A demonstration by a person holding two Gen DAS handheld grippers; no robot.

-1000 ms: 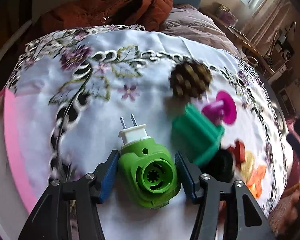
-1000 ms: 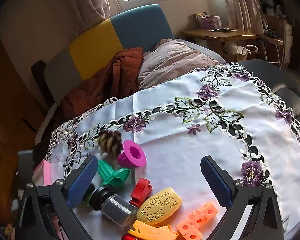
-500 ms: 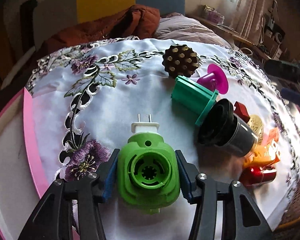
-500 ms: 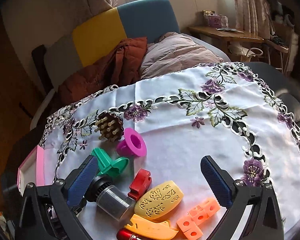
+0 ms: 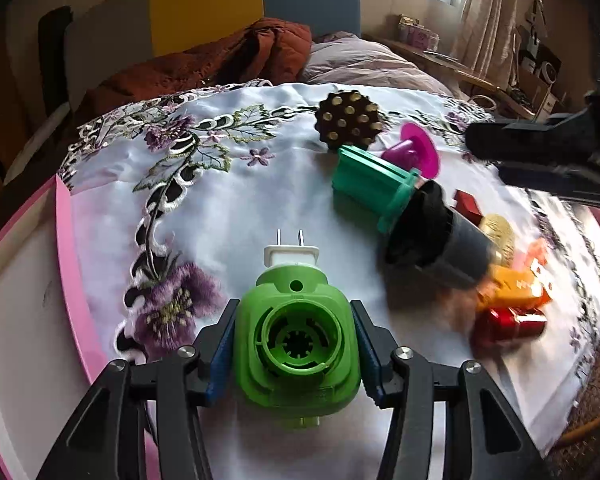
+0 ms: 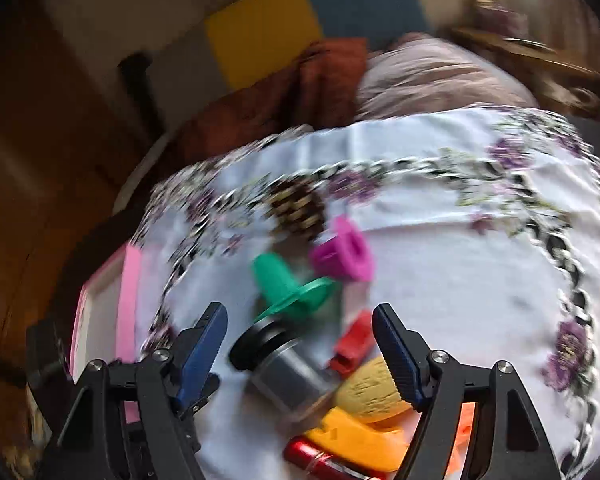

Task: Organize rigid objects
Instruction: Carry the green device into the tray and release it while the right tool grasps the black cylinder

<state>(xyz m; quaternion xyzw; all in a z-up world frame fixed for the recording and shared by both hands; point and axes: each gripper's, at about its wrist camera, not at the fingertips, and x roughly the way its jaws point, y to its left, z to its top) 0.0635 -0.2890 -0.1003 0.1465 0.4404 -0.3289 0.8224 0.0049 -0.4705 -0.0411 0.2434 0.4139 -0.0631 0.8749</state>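
Observation:
My left gripper (image 5: 294,308) is shut on a green plug-in device (image 5: 296,344), whose white two-pin plug points away from me, low over the embroidered white cloth (image 5: 228,208). My right gripper (image 6: 300,310) is closing over the toy pile. A grey jar with a black lid (image 6: 276,364) lies between its jaws, and the pads are clear of it. Around the jar are a teal flanged piece (image 6: 288,284), a magenta spool (image 6: 342,254), a pine cone (image 6: 298,212), a red piece (image 6: 352,344) and a yellow oval (image 6: 370,386). The right wrist view is blurred.
A pink-rimmed white tray (image 5: 72,264) sits at the table's left edge, beside the left gripper. An orange piece (image 6: 360,436) and a red cylinder (image 5: 508,326) lie at the near side of the pile. A sofa with clothes (image 5: 260,52) stands behind the table.
The left gripper's pads closed onto the green device and carried it toward the pink tray. The right gripper dropped closer to the pile and its jaws narrowed around the jar.

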